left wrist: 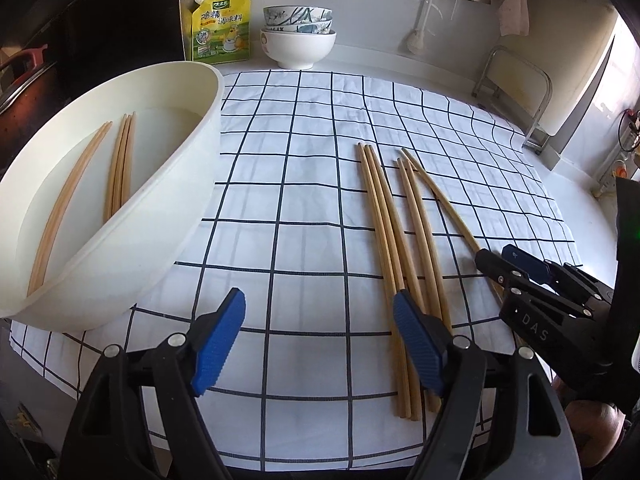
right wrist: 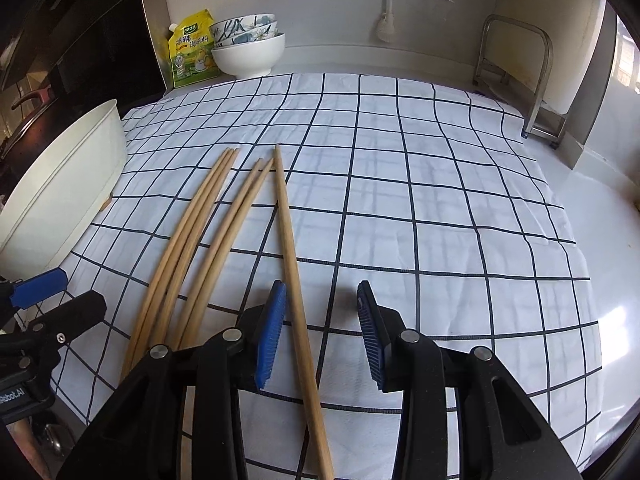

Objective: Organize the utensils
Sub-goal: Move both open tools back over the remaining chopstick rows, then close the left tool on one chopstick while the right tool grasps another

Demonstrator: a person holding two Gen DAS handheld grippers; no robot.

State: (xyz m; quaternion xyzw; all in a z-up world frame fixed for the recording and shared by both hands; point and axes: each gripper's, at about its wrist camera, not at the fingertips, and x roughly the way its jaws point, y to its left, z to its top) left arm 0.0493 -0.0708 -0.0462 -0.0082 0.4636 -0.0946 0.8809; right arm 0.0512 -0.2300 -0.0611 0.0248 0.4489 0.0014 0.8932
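Several wooden chopsticks (left wrist: 394,240) lie on a white checked cloth (left wrist: 304,184). A large white basin (left wrist: 120,216) at the left holds several more chopsticks (left wrist: 120,168). My left gripper (left wrist: 320,320) is open and empty, low over the cloth between the basin and the loose chopsticks. My right gripper (right wrist: 322,320) is open, its jaws either side of the rightmost single chopstick (right wrist: 292,272), which lies close to the left pad. The right gripper also shows in the left wrist view (left wrist: 504,262). The other loose chopsticks (right wrist: 200,248) lie to its left.
A stack of bowls (left wrist: 298,36) and a yellow seasoning pouch (left wrist: 218,26) stand at the back by the wall. A metal rack (right wrist: 520,76) stands at the back right. A dark pot (left wrist: 24,92) sits beyond the basin at the left.
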